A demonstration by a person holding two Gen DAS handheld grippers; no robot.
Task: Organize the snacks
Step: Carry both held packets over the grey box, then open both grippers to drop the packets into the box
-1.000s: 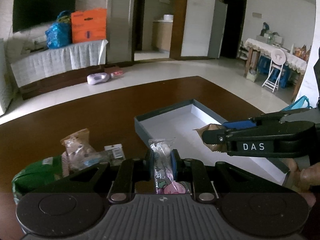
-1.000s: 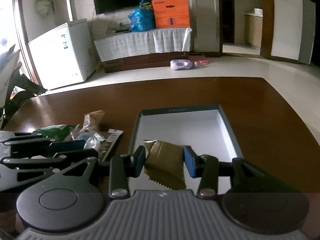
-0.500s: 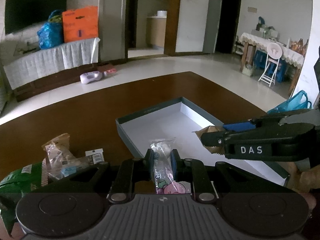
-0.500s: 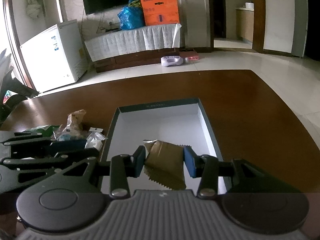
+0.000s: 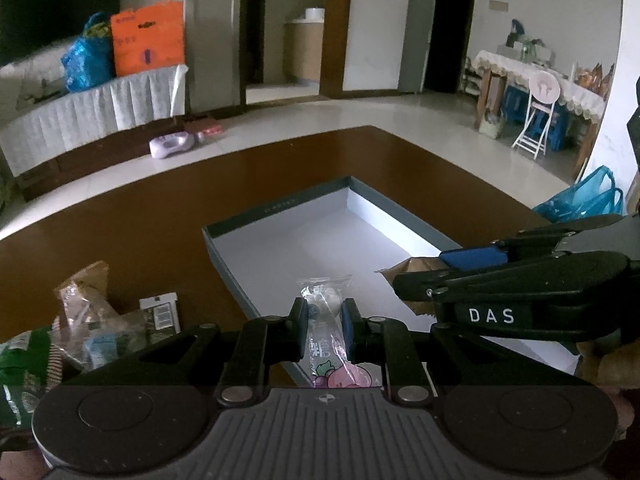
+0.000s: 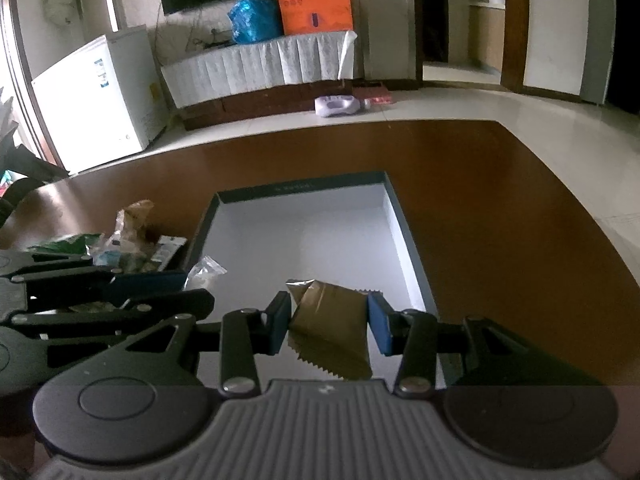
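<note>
While both packets hang over the near end of the box (image 6: 304, 192), lower each close to the white floor before letting go. Left gripper (image 5: 324, 330) pinches a clear candy packet (image 5: 325, 320); right gripper (image 6: 329, 326) clamps a brown snack pouch (image 6: 332, 328). Farther left, loose snacks (image 5: 92, 320) wait on the table (image 6: 500, 200).

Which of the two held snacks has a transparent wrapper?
The candy in the left gripper: clear wrapper, pink print. The packet in the right gripper is opaque brown.
</note>
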